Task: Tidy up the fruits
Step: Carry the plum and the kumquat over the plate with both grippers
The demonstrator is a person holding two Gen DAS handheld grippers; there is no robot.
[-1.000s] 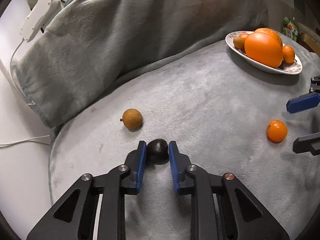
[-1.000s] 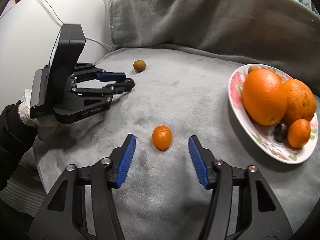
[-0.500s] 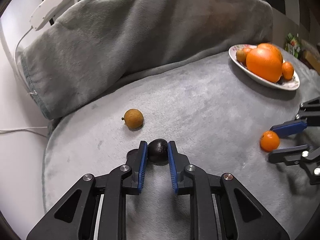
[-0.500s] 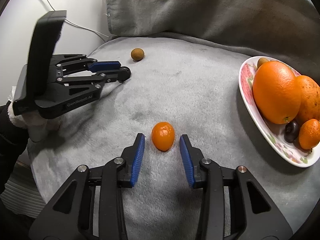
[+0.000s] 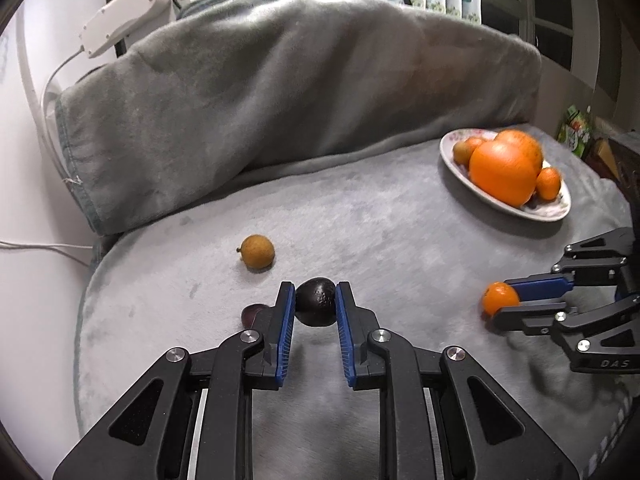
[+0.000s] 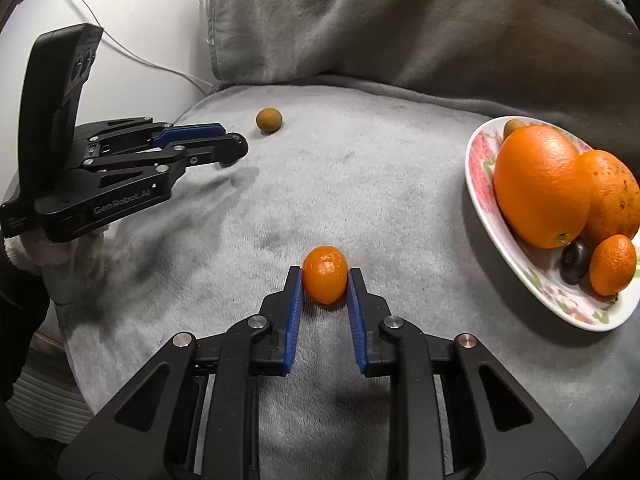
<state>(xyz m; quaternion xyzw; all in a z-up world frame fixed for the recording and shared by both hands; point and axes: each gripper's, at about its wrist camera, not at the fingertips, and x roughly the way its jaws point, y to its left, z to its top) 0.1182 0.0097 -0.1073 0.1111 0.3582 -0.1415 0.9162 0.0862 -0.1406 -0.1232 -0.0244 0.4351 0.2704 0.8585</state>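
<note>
Having closed from wide apart, right gripper (image 6: 323, 276) fingers now clamp the kumquat (image 6: 324, 280); left gripper (image 5: 316, 300) still grips the dark fruit (image 5: 316, 301).

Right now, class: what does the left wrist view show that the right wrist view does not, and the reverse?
Left wrist only: the dark fruit clamped in the left gripper, and another small dark fruit beside it. Right wrist only: a dark fruit on the plate. Both: the brown fruit, and the right gripper shut on the small orange fruit.
</note>
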